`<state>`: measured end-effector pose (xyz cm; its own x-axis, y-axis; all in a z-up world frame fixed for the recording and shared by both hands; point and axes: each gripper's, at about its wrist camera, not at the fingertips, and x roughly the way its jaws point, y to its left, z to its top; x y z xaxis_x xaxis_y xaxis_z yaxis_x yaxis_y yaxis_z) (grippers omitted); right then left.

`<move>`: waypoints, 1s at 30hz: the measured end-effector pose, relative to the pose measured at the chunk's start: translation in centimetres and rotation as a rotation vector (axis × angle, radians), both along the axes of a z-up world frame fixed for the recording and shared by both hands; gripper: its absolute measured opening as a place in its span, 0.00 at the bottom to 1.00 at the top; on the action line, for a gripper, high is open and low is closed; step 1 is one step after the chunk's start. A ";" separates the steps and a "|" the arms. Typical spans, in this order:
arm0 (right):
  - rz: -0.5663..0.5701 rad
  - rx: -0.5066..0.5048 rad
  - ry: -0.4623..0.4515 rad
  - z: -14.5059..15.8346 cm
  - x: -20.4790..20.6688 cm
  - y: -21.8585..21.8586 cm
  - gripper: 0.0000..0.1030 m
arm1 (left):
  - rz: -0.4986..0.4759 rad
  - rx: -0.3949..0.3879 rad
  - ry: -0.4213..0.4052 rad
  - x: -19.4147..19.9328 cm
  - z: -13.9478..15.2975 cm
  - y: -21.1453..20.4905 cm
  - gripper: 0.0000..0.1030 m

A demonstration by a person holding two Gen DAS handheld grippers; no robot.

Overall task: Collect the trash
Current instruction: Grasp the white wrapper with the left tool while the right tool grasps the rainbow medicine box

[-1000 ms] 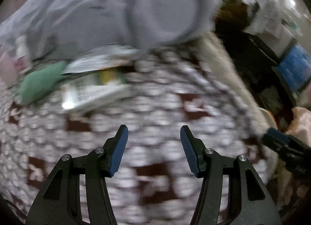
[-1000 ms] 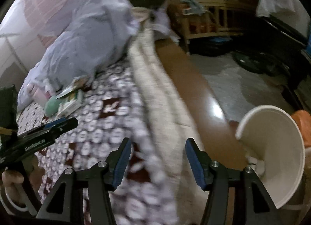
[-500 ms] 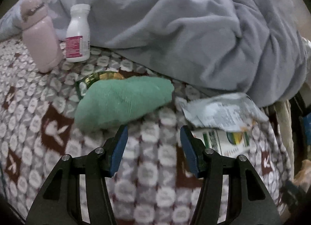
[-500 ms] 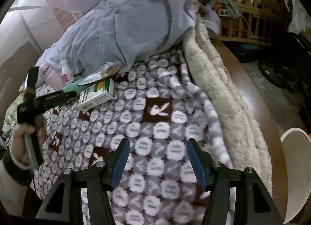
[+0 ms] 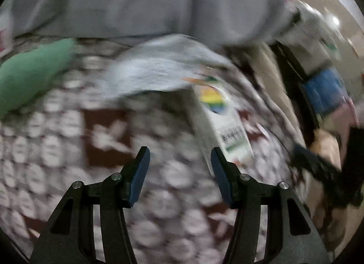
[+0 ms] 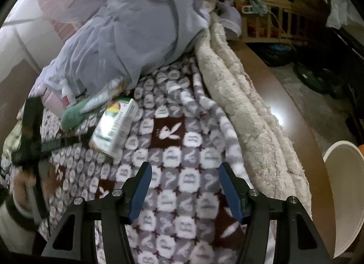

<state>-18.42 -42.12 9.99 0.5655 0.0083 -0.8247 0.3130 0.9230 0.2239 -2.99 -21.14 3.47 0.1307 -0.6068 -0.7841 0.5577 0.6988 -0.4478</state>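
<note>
Item: carton (image 6: 115,125), white, lying flat on the patterned blanket (image 6: 182,173) of the bed, a crumpled wrapper (image 5: 159,68) overlapping its far end, a green cloth (image 5: 27,77) to the left.
Left hand-held gripper (image 5: 179,168): spread, empty, just near of the carton.
Right hand-held gripper (image 6: 184,184): spread, empty, well right of the carton.
Bin (image 6: 345,195): at far right, beside the bed.
Step judged: approach to first pick.
Next move: the jaws are to be set astride the carton, then closed.

The left gripper (image 5: 179,168) points steeply down, jaws parted with nothing between them. The right gripper (image 6: 184,184) tilts down likewise, jaws apart and empty. The person's left hand (image 6: 25,186) grips the left gripper's handle.
</note>
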 end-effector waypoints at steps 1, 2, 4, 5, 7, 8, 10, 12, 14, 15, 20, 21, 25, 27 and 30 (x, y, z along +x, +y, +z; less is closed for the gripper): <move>-0.009 0.018 -0.002 0.0 0.2 0.0 0.58 | -0.014 -0.005 -0.011 -0.7 0.4 -0.2 0.53; -0.012 0.033 -0.005 0.0 0.5 0.1 0.59 | -0.014 -0.010 -0.019 -1.2 0.8 -0.1 0.53; 0.004 0.069 -0.017 0.1 1.4 0.8 0.63 | 0.006 -0.007 -0.044 -2.1 1.8 0.5 0.53; 0.017 0.074 -0.019 0.1 1.9 1.3 0.64 | 0.024 0.007 -0.071 -2.2 2.3 1.0 0.53; 0.054 0.072 -0.026 0.0 3.6 2.8 0.65 | 0.059 0.062 -0.144 -1.8 3.2 2.2 0.53; 0.069 0.069 -0.028 -0.1 4.3 3.5 0.65 | 0.067 0.077 -0.161 -1.4 3.2 2.7 0.53; 0.110 0.059 -0.022 -0.5 6.3 5.1 0.67 | 0.090 0.122 -0.205 -0.8 3.5 3.9 0.53; 0.140 0.037 0.004 -1.1 8.2 6.4 0.68 | 0.122 0.154 -0.225 0.4 3.7 5.4 0.53; 0.166 0.008 0.021 -1.7 9.8 7.6 0.68 | 0.144 0.156 -0.224 1.2 3.6 6.4 0.53; 0.180 -0.006 0.029 -2.1 10.7 8.2 0.68 | 0.158 0.155 -0.221 1.8 3.7 6.8 0.53; 0.207 -0.023 0.074 -4.0 12.1 8.8 0.50 | 0.147 0.117 -0.249 2.6 4.7 6.6 0.59; 0.203 -0.031 0.062 -3.9 11.6 8.6 0.50 | 0.128 0.111 -0.266 2.7 4.8 5.9 0.61; 0.172 -0.071 0.057 -3.0 8.5 6.4 0.50 | 0.055 0.137 -0.333 2.8 5.1 3.2 0.64; 0.154 -0.059 0.063 -2.8 6.8 4.9 0.50 | 0.009 0.152 -0.362 2.8 4.9 1.7 0.64; 0.137 -0.029 0.066 -2.8 5.1 3.3 0.50 | -0.052 0.204 -0.380 3.2 3.8 -0.8 0.64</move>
